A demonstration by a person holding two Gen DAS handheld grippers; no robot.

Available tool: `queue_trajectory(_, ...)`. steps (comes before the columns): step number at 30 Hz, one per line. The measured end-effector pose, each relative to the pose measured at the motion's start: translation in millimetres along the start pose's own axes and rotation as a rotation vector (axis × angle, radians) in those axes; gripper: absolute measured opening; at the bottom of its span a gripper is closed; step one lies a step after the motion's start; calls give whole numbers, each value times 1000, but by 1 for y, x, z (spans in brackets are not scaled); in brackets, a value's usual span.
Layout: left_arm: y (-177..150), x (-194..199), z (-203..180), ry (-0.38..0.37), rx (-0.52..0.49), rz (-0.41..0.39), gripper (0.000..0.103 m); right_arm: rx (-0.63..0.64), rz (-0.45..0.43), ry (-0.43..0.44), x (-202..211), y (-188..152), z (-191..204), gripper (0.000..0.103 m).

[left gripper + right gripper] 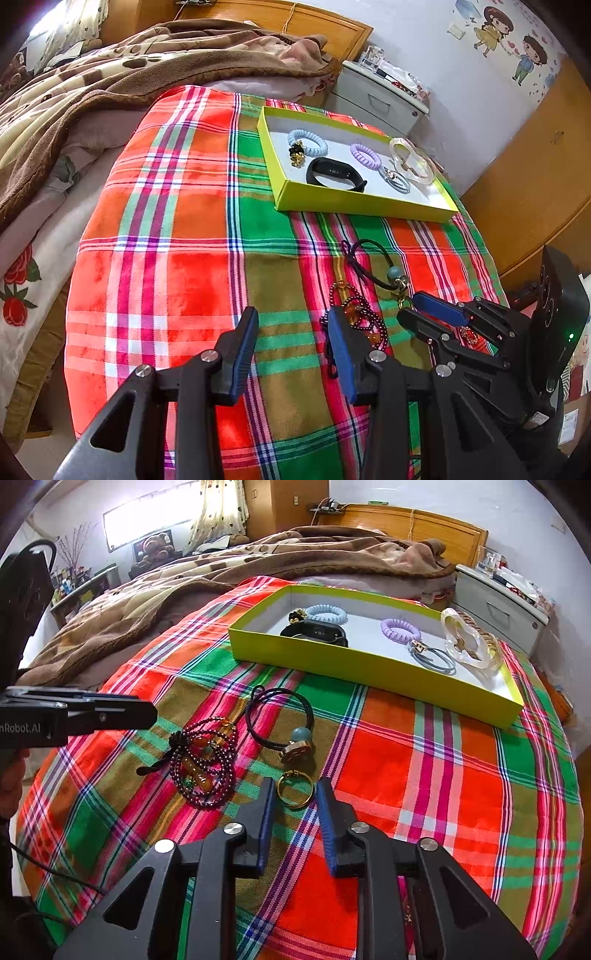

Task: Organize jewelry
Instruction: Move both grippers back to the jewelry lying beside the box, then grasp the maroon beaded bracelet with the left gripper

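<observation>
Gold ring flat between right tool tips, untouched.

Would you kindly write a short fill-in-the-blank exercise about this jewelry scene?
1. The black smart band lies inside the ____ box.
2. The gold ring sits between the fingers of the ____ gripper.
3. The beaded necklace rests on the ____ cloth.

Missing words: yellow-green; right; plaid

Both fisheye views are bright and sharp, with evenly lit, saturated colours. Daylight enters from a blown-out window at far left, overexposed to white. Shadows are soft and faint. Straight lines bow strongly towards the edges, and dark vignetting fills the corners.
</observation>
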State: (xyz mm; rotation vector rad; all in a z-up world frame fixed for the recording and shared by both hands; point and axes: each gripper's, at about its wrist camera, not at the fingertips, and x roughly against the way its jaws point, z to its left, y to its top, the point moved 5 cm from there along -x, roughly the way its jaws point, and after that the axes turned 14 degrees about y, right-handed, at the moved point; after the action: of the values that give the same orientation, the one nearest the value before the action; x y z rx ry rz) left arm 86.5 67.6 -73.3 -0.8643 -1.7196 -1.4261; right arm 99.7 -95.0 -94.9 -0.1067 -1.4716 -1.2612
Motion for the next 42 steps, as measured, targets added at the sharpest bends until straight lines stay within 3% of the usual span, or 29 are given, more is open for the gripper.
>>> queue_trajectory(16,-6,-13,-23,18,-48,32,44,-64,-81,19,18,1,-13,22)
queue_trajectory(21,-4,-17,-32,67,-102,15,44,-74,-104,28,23,2,-15,22)
queue_trajectory(33,-2,-19,-43,285,-287,-47,47,-90,-134,56,28,1,-16,22)
queue_trajectory(36,-6,-16,-45,302,-335,-52,42,-90,-140,62,29,2,-17,22)
queue_trajectory(38,-9,-15,-48,281,-368,-46,29,-90,-144,64,29,2,-17,22)
queue_trajectory(42,-2,-20,-54,287,-416,-72,29,-97,-148,65,29,3,-17,22)
